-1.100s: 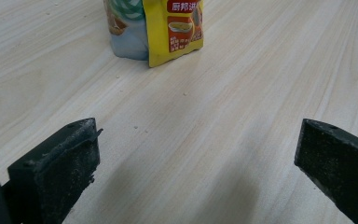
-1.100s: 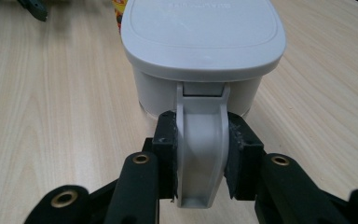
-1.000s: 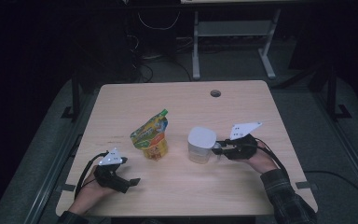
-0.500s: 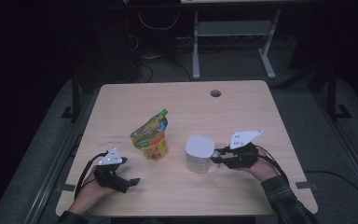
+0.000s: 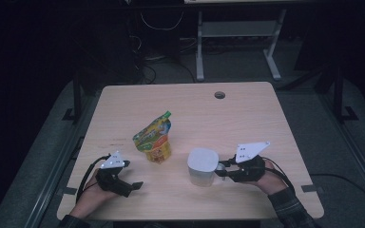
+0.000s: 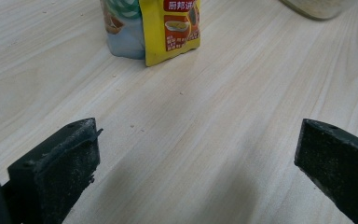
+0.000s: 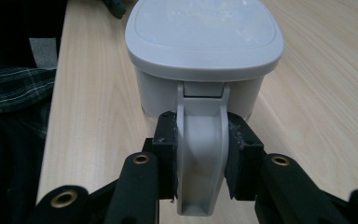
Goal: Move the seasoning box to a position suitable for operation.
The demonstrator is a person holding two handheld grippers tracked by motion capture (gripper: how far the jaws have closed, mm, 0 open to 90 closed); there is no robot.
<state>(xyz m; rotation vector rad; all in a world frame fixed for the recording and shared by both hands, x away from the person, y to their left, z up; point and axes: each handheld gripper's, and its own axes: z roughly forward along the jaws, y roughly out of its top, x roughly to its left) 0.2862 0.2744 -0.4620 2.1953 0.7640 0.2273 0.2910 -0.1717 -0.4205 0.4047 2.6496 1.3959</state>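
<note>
- Two jaws of the right gripper (image 7: 199, 161) clamp the handle (image 7: 200, 154) of the grey lidded container (image 5: 202, 166), which stands on the table (image 5: 247, 118) directly ahead of them.
- The left gripper (image 6: 198, 163) rests wide apart, holding nothing, near the yellow pouch (image 5: 154, 137).

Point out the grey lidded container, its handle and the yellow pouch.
grey lidded container (image 5: 202, 161), high view, on its lid.
handle (image 7: 200, 154), right gripper view, on the strip clamped between the right gripper's fingers.
yellow pouch (image 5: 153, 134), high view, on its printed face.
</note>
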